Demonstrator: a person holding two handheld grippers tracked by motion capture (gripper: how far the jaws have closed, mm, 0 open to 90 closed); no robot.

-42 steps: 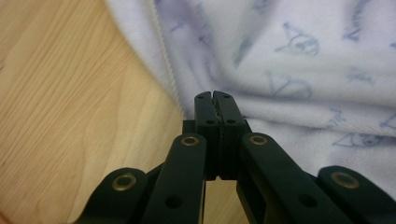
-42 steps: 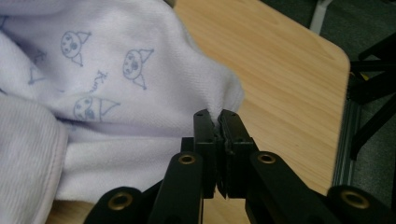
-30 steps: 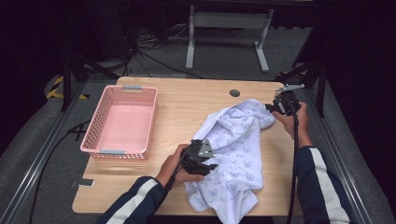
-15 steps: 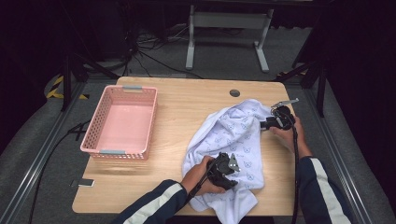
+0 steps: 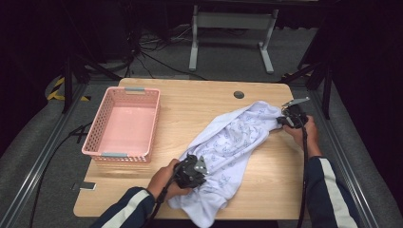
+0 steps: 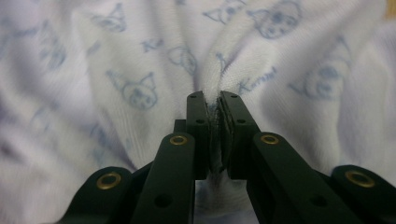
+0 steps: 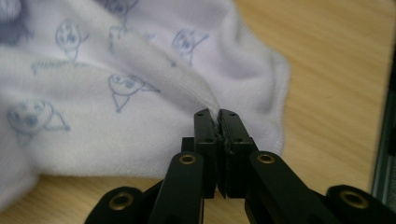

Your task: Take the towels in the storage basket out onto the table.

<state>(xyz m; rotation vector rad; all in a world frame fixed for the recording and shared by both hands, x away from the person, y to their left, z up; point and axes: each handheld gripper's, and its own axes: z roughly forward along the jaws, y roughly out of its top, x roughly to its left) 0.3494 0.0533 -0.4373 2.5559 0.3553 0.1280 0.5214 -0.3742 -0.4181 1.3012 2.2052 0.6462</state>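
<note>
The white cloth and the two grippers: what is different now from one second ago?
The left gripper slid right along the near edge of the white cloth; the right gripper came down onto its far right corner. Both have just closed their jaws, each pinching a fold. The cloth is now pulled longer between them. The pink basket and the table stayed as they were.

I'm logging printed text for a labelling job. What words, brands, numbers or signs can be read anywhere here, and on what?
"Kuromi", partly legible: pale blue script on the white cloth, beside its cartoon faces, in the left gripper view.
The other script words on the cloth: too blurred or creased to read.
Pink basket: no lettering seen.
Wooden table: no lettering seen.
</note>
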